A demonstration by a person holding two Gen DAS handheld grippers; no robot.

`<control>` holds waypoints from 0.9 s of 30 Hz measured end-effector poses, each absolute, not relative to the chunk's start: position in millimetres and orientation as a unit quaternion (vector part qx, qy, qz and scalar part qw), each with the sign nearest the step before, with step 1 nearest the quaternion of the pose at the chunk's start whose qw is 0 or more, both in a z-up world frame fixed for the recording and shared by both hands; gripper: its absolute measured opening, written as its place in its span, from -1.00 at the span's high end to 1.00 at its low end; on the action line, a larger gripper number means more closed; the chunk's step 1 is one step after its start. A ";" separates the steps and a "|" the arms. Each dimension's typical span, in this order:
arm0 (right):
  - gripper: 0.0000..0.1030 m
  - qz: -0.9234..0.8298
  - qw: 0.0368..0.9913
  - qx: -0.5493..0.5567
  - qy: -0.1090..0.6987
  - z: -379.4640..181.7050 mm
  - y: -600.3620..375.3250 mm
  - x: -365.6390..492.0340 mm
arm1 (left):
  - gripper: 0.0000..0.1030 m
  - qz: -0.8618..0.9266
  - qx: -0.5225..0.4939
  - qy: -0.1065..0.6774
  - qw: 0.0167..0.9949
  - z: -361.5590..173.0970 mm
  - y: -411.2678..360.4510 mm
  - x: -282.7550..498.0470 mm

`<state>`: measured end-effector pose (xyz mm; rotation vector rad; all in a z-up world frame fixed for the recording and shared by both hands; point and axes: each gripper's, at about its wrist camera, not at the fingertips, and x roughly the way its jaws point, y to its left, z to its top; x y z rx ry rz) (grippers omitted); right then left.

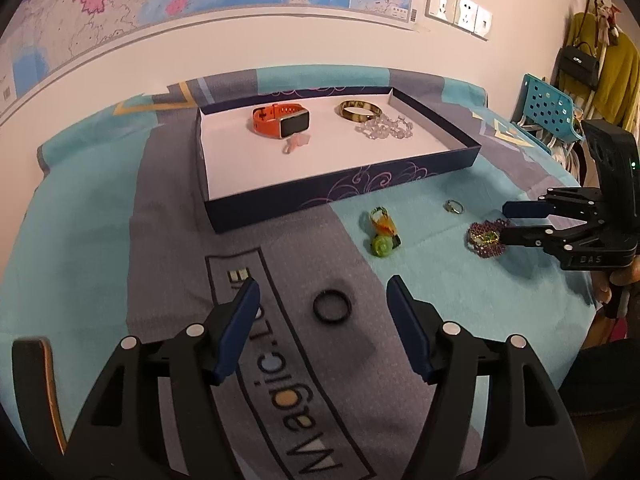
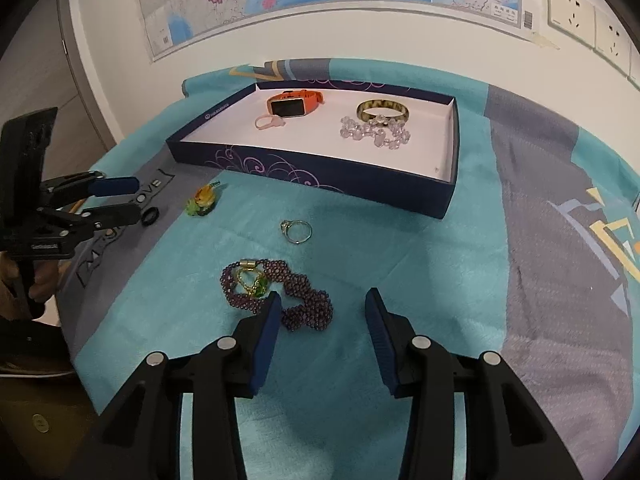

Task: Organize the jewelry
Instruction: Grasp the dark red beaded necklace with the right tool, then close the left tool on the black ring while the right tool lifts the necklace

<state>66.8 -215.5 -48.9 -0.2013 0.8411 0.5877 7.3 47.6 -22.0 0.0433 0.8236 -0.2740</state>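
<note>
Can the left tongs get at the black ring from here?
Probably yes. The left tongs are open, and the black ring lies flat on the cloth right between the fingertips, with nothing else near it.

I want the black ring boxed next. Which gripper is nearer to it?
Left. The left gripper is open with the black ring between its fingertips; the right gripper is off over the purple beaded necklace.

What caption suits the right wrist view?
Open right gripper hovering beside purple bead necklace, silver ring beyond, box partly filled.
</note>
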 end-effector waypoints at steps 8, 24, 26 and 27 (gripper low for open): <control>0.85 0.290 0.865 -0.093 0.398 -46.8 -210.1 61.4 | -0.27 -0.133 0.013 0.405 0.904 -26.8 49.1 3.1; 0.88 0.345 0.872 -0.037 0.345 -3.2 -197.2 48.8 | -0.19 -0.139 0.012 0.415 0.899 -30.3 47.8 5.1; 0.88 0.350 0.871 -0.037 0.342 -1.3 -193.8 46.8 | -0.13 -0.140 0.009 0.421 0.896 -32.1 47.9 8.2; 0.88 0.352 0.871 -0.037 0.341 -0.6 -191.8 46.9 | -0.09 -0.141 0.010 0.422 0.896 -32.6 47.4 9.0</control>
